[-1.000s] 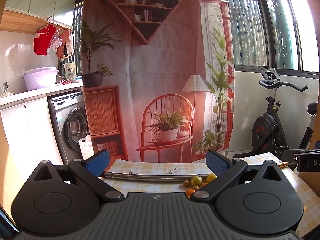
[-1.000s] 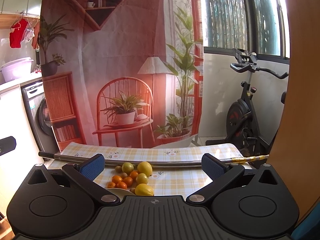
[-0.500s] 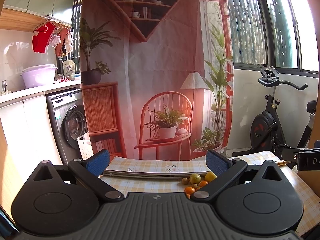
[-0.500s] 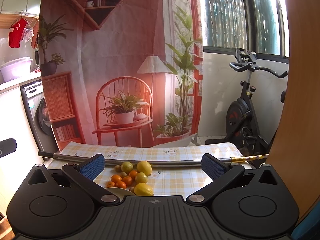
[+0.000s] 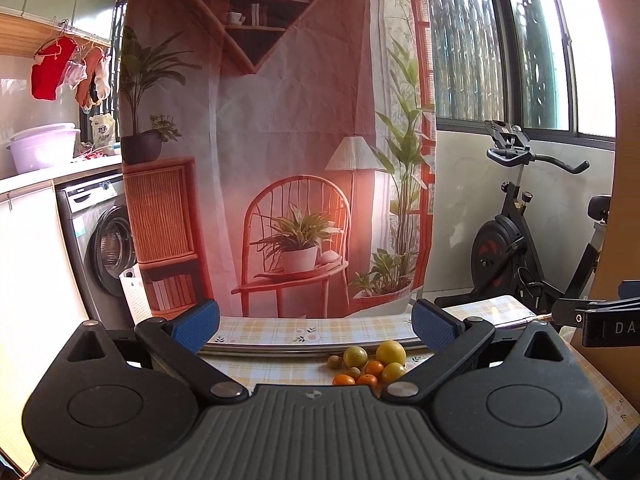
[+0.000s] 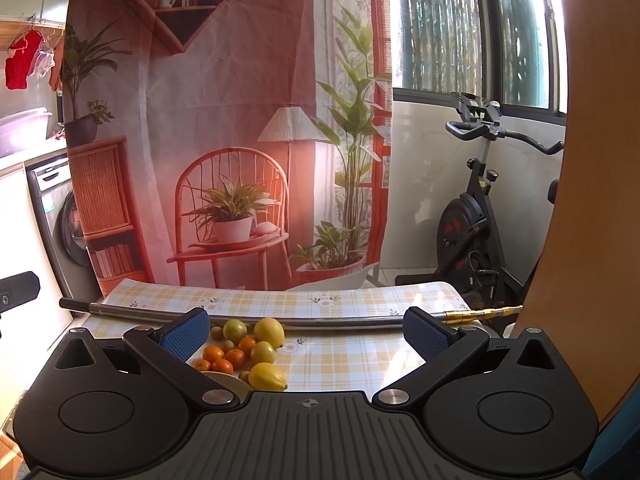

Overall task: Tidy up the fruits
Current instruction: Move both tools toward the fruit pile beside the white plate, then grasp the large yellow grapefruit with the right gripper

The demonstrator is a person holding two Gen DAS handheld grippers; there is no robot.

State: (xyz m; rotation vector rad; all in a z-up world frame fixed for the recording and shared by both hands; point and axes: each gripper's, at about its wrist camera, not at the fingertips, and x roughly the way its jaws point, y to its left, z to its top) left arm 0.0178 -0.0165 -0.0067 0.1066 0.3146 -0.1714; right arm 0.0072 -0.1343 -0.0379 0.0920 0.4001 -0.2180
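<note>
Left gripper (image 5: 316, 326): spread wide, holding nothing; right gripper (image 6: 306, 330): spread wide, holding nothing; fruits (image 6: 244, 348): lemons, oranges, small brown ones, clustered on checked tablecloth (image 6: 344, 356), just before metal pole (image 6: 320, 322); plate (image 6: 224, 380) beside cluster.

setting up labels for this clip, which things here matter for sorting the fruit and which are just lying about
For the job:
- lemons
- small oranges
- green citrus
- small brown fruits
- pale dish
- left gripper, jaws open
- right gripper, jaws open

Just lying about:
- metal pole
- checked tablecloth
- exercise bike
- washing machine
</note>
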